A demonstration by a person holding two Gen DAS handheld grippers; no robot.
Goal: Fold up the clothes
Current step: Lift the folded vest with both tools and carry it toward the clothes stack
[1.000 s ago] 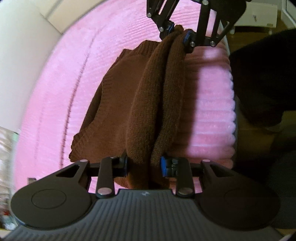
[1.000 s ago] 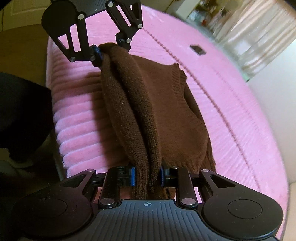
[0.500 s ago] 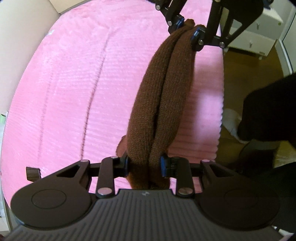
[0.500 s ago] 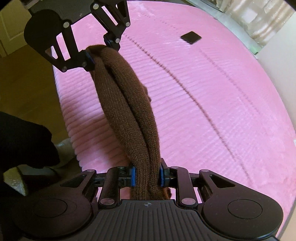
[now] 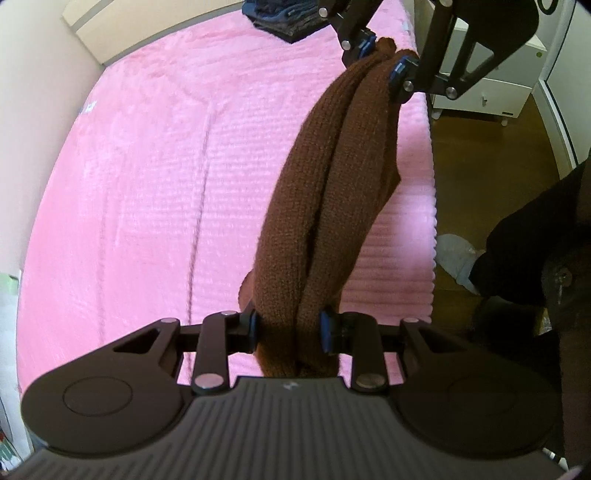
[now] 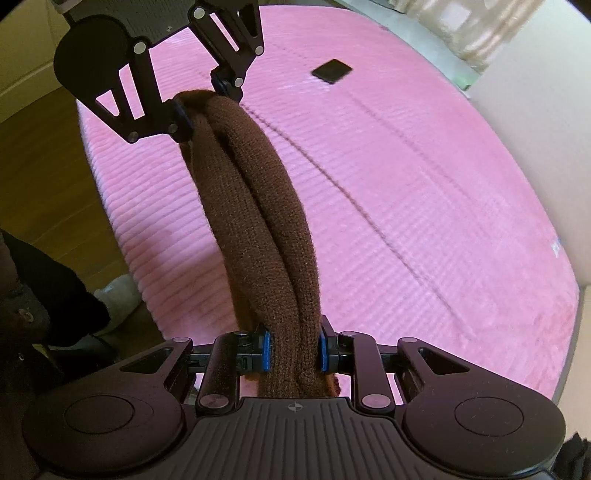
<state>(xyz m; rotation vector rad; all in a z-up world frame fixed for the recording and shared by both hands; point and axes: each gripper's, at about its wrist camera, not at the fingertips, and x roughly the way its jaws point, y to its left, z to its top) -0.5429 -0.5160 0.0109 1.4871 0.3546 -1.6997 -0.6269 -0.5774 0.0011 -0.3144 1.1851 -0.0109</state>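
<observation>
A brown knitted sweater (image 5: 332, 192) hangs stretched between my two grippers, bunched into thick folds, above the pink bed (image 5: 147, 177). My left gripper (image 5: 289, 328) is shut on one end of it. At the top of the left wrist view, my right gripper (image 5: 380, 55) clamps the far end. In the right wrist view the sweater (image 6: 273, 236) runs from my right gripper (image 6: 293, 350), shut on it, up to the left gripper (image 6: 201, 99). The part of the garment that hangs below the folds is hidden.
The pink ribbed bedspread (image 6: 406, 192) fills most of both views, with a small dark square (image 6: 331, 71) lying on it. A pile of dark folded clothes (image 5: 284, 18) sits at the bed's far end. Beside the bed are wooden floor (image 5: 491, 177), a white cabinet (image 5: 491, 92) and a person's dark clothing (image 5: 546, 258).
Both grippers have lifted the sweater off the bed. It lay partly spread on the bedspread a second ago and now hangs clear between them, gathered into a narrow bundle.
</observation>
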